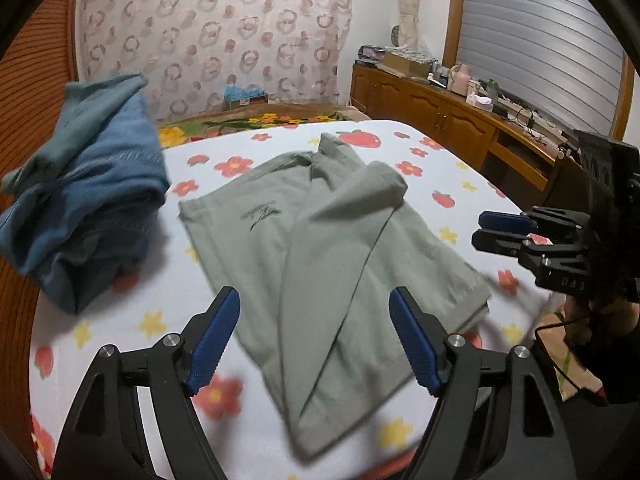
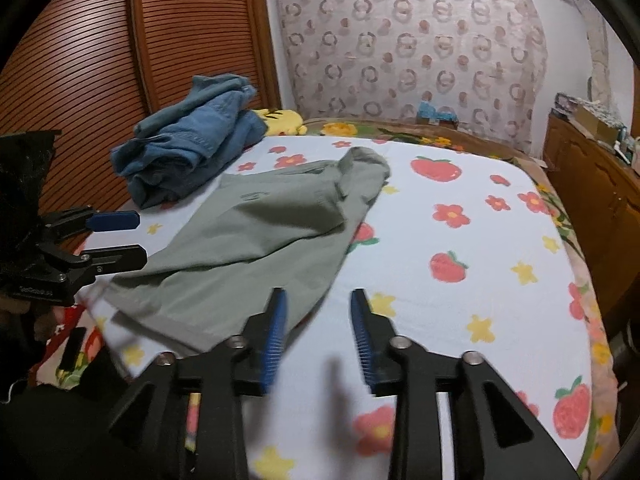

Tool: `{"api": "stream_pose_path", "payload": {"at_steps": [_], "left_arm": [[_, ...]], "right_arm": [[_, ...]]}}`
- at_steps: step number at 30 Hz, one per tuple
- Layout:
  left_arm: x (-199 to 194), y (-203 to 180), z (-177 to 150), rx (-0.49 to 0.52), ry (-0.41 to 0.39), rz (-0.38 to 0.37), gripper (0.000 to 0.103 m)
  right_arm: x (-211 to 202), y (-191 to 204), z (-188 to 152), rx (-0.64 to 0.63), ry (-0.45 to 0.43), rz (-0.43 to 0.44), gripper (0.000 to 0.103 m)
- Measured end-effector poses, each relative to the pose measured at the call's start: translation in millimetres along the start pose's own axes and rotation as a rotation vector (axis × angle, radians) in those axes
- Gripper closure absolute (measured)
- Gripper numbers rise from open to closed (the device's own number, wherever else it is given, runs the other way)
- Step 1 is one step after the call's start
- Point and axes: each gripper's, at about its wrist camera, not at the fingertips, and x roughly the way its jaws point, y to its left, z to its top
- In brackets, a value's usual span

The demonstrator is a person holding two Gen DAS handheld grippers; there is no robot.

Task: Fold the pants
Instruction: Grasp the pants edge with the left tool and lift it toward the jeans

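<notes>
Grey-green pants [image 1: 340, 232] lie folded over on the flowered white bedsheet [image 1: 440, 184], with a small dark logo facing up. My left gripper [image 1: 313, 294] hovers open over their near end, its blue pads wide apart with only the cloth below them. In the right wrist view the pants [image 2: 256, 240] lie to the left, and my right gripper [image 2: 319, 294] is open beside their near right edge with bare sheet [image 2: 440, 280] under it. Each gripper also shows from the side in the other's view: the right gripper [image 1: 480, 228] and the left gripper [image 2: 140, 239], both with a gap between their fingers.
A pile of blue jeans [image 1: 92, 192] sits at the far left of the bed, next to a louvred wooden wardrobe [image 2: 100, 60]. A yellow plush [image 2: 284, 120] lies behind it. A wooden sideboard [image 1: 440, 120] with clutter runs along the right. A patterned curtain [image 2: 400, 40] hangs behind.
</notes>
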Motion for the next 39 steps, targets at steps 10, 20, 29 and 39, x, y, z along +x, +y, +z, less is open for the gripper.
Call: {"api": "stream_pose_path", "payload": {"at_steps": [10, 20, 29, 39], "left_arm": [[38.8, -31.9, 40.0, 0.090, 0.034, -0.073, 0.033], [84.0, -54.3, 65.1, 0.149, 0.120, -0.132, 0.057], [118.4, -62.0, 76.3, 0.197, 0.199, -0.111, 0.060], [110.4, -36.5, 87.1, 0.138, 0.140, -0.073, 0.096]], "right_arm": [[21.5, -26.2, 10.7, 0.008, 0.007, -0.039, 0.056], [38.5, -44.2, 15.6, 0.014, 0.039, -0.015, 0.056], [50.2, -52.6, 16.2, 0.034, 0.064, 0.004, 0.055], [48.4, -52.3, 12.5, 0.045, 0.053, 0.007, 0.055]]}}
